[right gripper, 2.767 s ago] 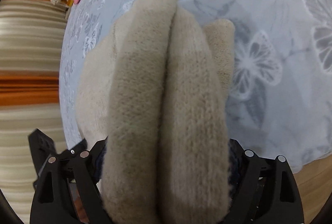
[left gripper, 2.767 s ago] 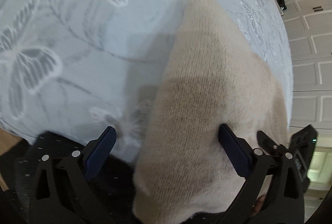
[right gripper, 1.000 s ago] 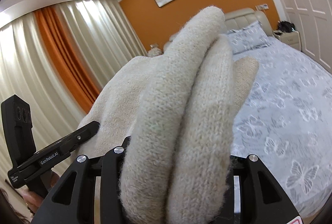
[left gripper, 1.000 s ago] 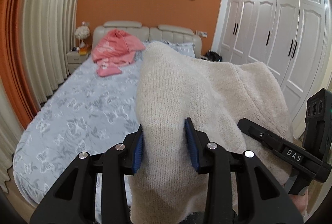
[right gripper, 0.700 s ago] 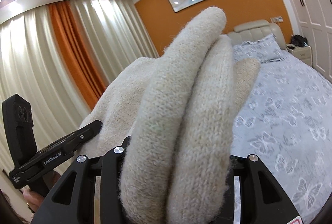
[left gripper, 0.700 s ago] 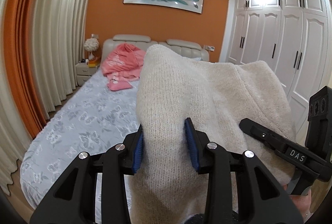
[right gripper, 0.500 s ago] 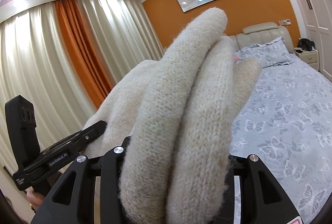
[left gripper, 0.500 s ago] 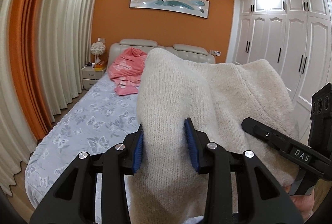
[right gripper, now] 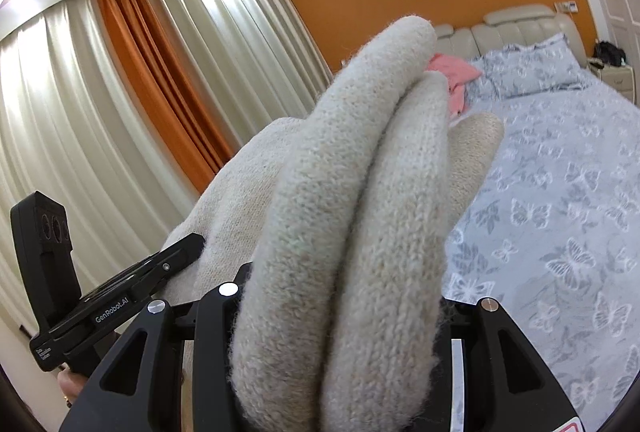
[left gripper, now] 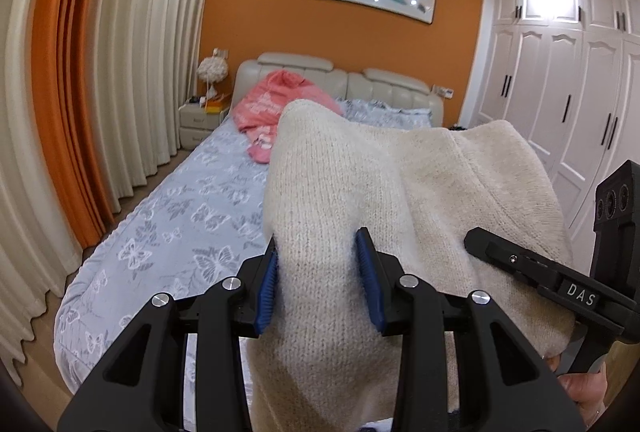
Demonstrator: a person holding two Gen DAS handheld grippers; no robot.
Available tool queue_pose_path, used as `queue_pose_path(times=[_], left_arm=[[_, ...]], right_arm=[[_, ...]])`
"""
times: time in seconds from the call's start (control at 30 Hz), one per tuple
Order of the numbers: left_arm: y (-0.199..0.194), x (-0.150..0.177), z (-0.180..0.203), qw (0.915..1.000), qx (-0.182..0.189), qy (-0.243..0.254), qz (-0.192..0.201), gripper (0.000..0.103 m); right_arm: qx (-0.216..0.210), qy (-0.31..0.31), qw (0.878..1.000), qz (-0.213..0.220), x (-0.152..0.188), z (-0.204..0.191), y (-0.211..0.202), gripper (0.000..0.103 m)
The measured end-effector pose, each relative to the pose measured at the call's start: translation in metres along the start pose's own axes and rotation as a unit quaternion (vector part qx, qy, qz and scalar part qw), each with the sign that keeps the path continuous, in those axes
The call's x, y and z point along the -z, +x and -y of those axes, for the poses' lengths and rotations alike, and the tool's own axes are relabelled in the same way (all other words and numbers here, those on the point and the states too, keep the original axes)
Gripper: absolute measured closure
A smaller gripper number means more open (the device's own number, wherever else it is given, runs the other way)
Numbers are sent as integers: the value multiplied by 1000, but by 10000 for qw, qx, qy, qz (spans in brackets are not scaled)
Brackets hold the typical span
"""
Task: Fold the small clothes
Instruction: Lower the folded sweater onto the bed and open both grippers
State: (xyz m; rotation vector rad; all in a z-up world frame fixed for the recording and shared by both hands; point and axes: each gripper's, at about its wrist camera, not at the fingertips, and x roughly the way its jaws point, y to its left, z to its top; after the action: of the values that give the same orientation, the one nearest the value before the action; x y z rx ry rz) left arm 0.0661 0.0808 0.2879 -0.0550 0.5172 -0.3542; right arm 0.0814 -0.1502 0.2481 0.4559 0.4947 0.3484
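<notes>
Bedroom scene, orange wall and pleated curtains behind, both views aimed along the bed. Nearest: left hand-held gripper clamped on a bunched fold of cream knit sweater, blue pads pressed into the wool either side. Right hand-held gripper likewise closed on a thick stacked roll of the same sweater, pads buried under the knit, several layers bulging out over the jaws. Sweater held up off the bed, spanning between the two grippers, nothing of it resting on the sheet.

Handling, judged: soft, limp, chunky wool; light but bulky; drapes and sags, no stiffness to hold a crease. Fuzzy surface, so low slip risk, though thick bundles likely to squeeze out of a narrow pinch. Best taken at folded edges or hem corners, few layers per grip, not mid-panel.

Further off: grey butterfly-print bed, free for laying down. Far end: pink garment heaped by the headboard, likely next in line. White wardrobe at far right.
</notes>
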Motion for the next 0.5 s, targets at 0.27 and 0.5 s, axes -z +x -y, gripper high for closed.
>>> queue_pose_path(times=[0.27,0.5], left_arm=[[82,47,-42,9971,-177,-143,-720,66],[188,189,-95,9728,-777,-309,-2160,67]], right_arm=[[33,662,9961,-575,43,57,93,41],[1361,1558,9620,-1782,163,180,146,40]])
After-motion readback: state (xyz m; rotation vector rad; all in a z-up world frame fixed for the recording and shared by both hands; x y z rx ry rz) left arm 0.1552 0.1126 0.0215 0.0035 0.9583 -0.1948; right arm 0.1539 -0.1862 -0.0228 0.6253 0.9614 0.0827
